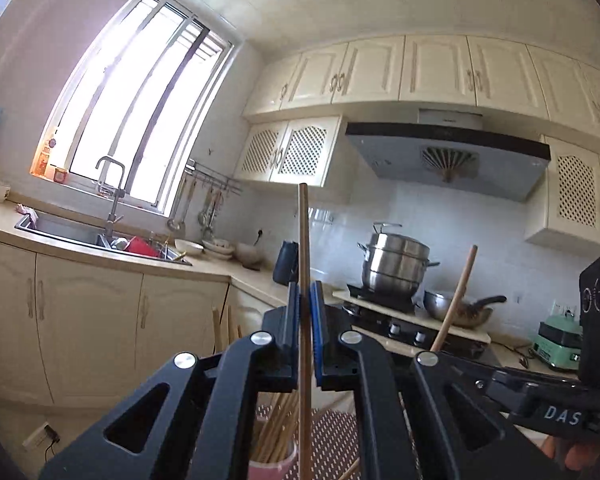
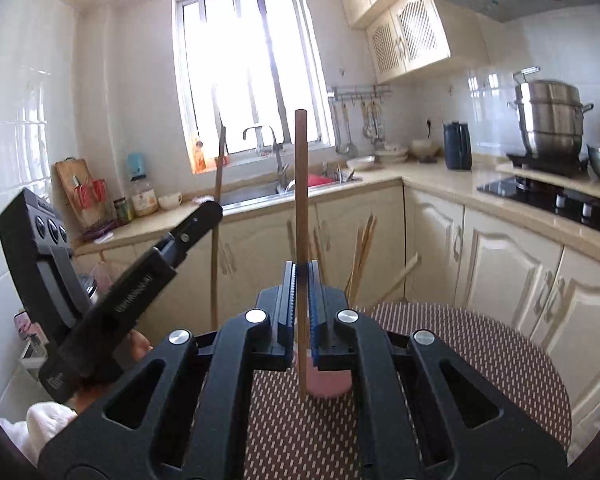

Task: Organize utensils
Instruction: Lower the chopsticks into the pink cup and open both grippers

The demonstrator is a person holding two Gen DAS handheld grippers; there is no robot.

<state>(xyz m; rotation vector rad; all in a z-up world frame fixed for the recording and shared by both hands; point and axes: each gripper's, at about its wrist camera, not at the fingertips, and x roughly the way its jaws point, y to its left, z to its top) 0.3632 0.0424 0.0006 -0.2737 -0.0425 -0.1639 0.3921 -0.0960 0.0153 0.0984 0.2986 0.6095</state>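
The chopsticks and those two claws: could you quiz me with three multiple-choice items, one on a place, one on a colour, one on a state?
1. Where does the steel steamer pot stand?
A. in the sink
B. on the stove
C. on the round table

2. What colour is the cup holding the spare chopsticks?
A. pink
B. green
C. black

3. How is the left claw set?
A. wide open and empty
B. shut on a spoon
C. shut on an upright chopstick

Answers:
1 B: the pot sits on the stove by the tiled wall.
2 A: a pink rim shows under the bundle of chopsticks.
3 C: its blue pads clamp a chopstick that stands upright; the right claw grips another chopstick the same way.
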